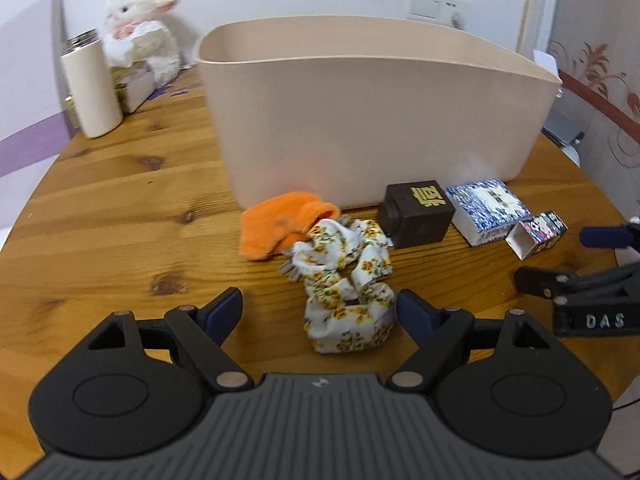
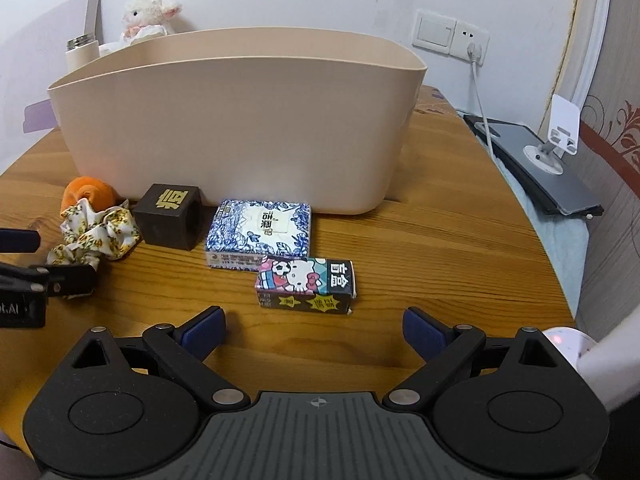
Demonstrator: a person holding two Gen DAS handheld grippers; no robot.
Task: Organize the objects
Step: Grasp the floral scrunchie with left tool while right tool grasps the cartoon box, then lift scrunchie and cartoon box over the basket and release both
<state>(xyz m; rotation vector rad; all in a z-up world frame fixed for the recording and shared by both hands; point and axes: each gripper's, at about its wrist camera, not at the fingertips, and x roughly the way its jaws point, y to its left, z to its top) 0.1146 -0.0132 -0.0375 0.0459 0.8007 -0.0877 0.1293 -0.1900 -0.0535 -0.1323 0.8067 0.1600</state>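
A beige plastic bin [image 1: 360,120] [image 2: 240,128] stands on the wooden table. In front of it lie an orange cloth [image 1: 276,224] [image 2: 90,192], a floral scrunchie [image 1: 344,280] [image 2: 92,236], a dark brown cube box [image 1: 416,212] [image 2: 170,216], a blue-and-white tissue pack [image 1: 486,210] [image 2: 260,232] and a Hello Kitty box [image 1: 538,234] [image 2: 306,286]. My left gripper [image 1: 319,312] is open, its fingers either side of the scrunchie's near end. My right gripper [image 2: 315,330] is open and empty, just short of the Hello Kitty box.
A white flask [image 1: 92,88] and a plush lamb [image 1: 140,40] stand at the table's back left. A laptop with a phone stand [image 2: 536,160] lies beyond the table's right edge. A wall socket with a cable [image 2: 474,50] is behind.
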